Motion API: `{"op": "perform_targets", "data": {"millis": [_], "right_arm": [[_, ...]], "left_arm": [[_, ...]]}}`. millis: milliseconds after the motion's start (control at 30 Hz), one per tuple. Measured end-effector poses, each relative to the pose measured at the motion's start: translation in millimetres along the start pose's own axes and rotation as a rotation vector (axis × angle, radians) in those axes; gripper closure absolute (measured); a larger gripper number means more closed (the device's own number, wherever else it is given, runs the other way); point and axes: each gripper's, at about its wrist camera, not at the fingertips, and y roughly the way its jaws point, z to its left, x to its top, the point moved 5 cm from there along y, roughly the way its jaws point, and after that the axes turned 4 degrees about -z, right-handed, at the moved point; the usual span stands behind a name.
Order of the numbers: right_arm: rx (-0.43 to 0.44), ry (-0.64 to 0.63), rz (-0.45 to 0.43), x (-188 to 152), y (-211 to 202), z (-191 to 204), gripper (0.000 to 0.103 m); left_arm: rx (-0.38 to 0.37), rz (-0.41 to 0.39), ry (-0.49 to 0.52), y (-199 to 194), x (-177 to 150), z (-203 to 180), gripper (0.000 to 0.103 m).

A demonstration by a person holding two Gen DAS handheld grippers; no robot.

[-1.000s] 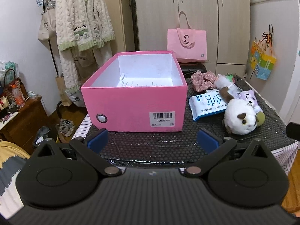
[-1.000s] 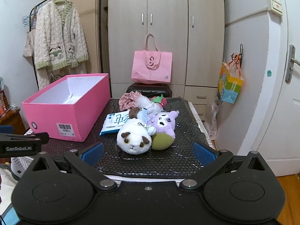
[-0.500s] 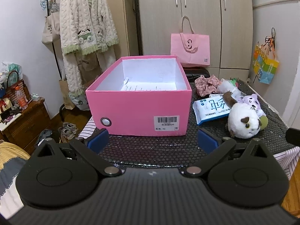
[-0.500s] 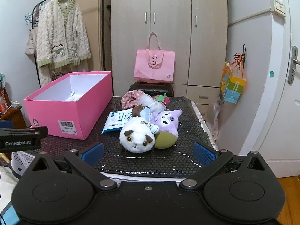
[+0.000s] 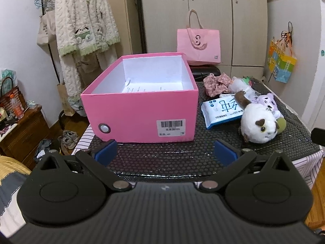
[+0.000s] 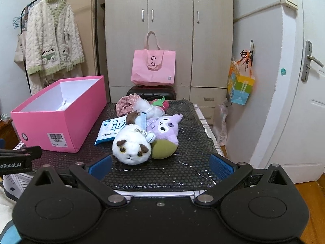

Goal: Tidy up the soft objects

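Both grippers were spread wide, holding nothing: left gripper (image 5: 165, 152) hovered over the mat's (image 5: 162, 160) near edge facing the pink box (image 5: 140, 116), right gripper (image 6: 160, 165) faced the toy pile. White plush (image 6: 132, 145) lay nearest, touching the purple plush (image 6: 165, 129) and a green pad (image 6: 162, 149). Tissue pack (image 6: 109, 130) sat between the plush and the box. Floral cloth (image 6: 125, 105) was at the back. The box held only a paper sheet (image 5: 146, 88).
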Motion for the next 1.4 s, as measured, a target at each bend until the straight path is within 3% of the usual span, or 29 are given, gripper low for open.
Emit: {"op": "perform_targets", "data": {"millis": [433,667,867,1000,1100,1267,1400], "right_arm": [[-0.004,-0.006,-0.001,-1.5,3.2,-3.3,0.0],[0.004,-0.004,-0.018,-0.8,3.1,-11.9,0.0],[0.06,-0.052,-0.121,8.6,1.1,-19.0,0.0],[0.15,-0.111,-0.238,7.1,7.0,-15.4,0.0],[0.231,-0.126,-0.209,-0.4,25.6,-8.6,0.0],[0.274,-0.177,-0.148,-18.3,62.1,8.1,0.002],[0.345,-0.13,-0.078,-30.2,88.4,11.7,0.012]], "left_arm": [[-0.011,-0.005,-0.02,4.9,0.1,-5.0,0.0],[-0.03,-0.004,0.023,4.2,5.1,-10.8,0.0],[-0.163,-0.048,0.023,1.8,30.7,-17.7,0.0],[-0.17,-0.095,0.073,7.7,44.7,-32.7,0.0],[-0.237,-0.092,0.095,20.0,46.6,-47.1,0.0],[-0.347,-0.029,0.111,47.7,36.9,-70.0,0.003],[-0.422,0.002,0.112,68.6,30.1,-85.8,0.003]]}}
